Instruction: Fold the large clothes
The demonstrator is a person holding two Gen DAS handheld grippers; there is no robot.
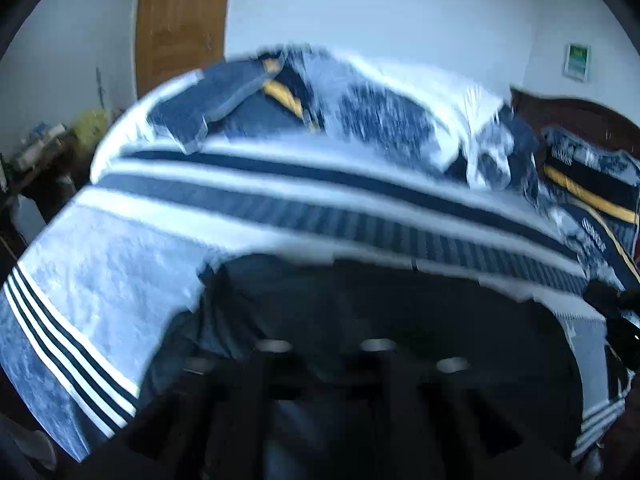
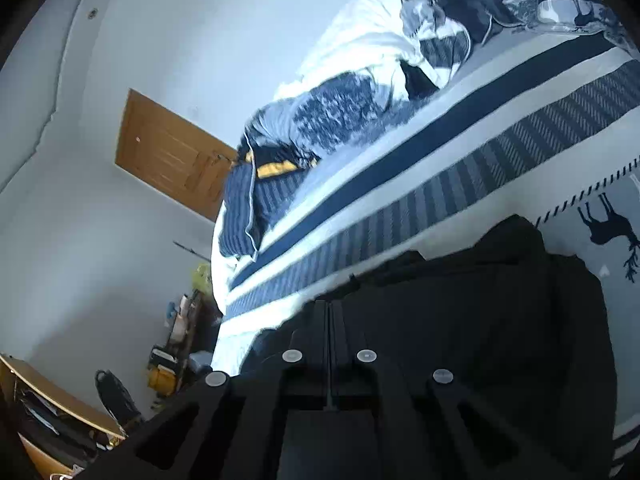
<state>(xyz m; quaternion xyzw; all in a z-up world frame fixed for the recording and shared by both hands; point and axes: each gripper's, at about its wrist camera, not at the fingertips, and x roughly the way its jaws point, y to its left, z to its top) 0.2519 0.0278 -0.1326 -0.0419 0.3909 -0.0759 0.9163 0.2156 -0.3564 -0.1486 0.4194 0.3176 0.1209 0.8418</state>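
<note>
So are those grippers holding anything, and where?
The right gripper is shut on the dark garment's edge. The left gripper's hold cannot be told.

Dark garment (image 2: 480, 320), black to charcoal, lies bunched on the bed (image 2: 440, 168) over the striped blue-and-white cover. Right wrist view: it fills the 4 to 6 o'clock area, heaped in thick folds, with a ridge rising toward 1 o'clock. Left wrist view: garment (image 1: 380, 312) is blurred, spread across 6 o'clock, its upper edge uneven.
</note>
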